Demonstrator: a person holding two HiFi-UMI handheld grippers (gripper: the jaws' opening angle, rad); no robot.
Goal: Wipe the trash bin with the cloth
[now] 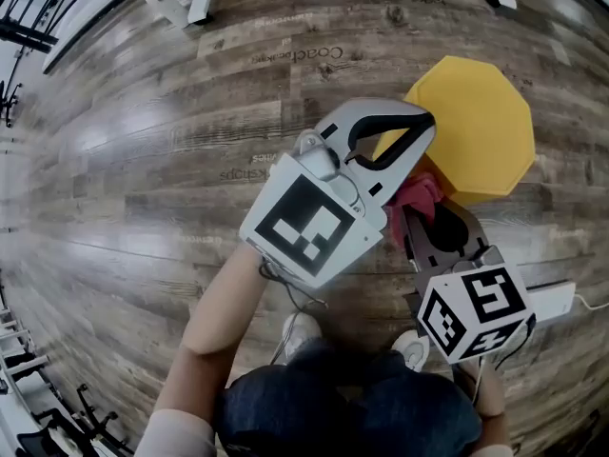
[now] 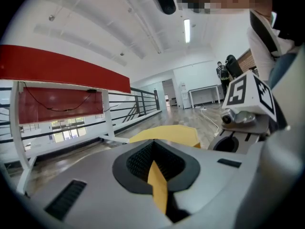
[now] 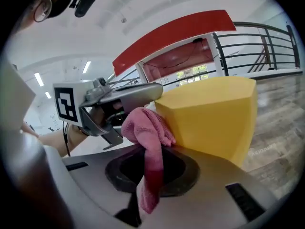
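1. The wooden floor (image 1: 143, 160) lies under everything.
2. The yellow bin (image 1: 481, 127) is at the right of the head view. Whether it rests on the floor I cannot tell.
3. The left gripper (image 1: 420, 125) has its fingers closed on the bin's edge.
4. The right gripper (image 1: 430, 215) has its fingers clamped on the cloth.
5. The pink cloth (image 1: 416, 196) is bunched and touches the bin's near side.

Floor (image 1: 143, 141) is grey-brown wood-look planks, kinda glossy. The yellow trash bin (image 1: 481, 127) is over it on the right, can't tell if it's actually resting flat. Also down there: the person's pale shoes (image 1: 297, 331), a white power strip (image 1: 557, 303), and white frame legs (image 1: 181, 3) up top.
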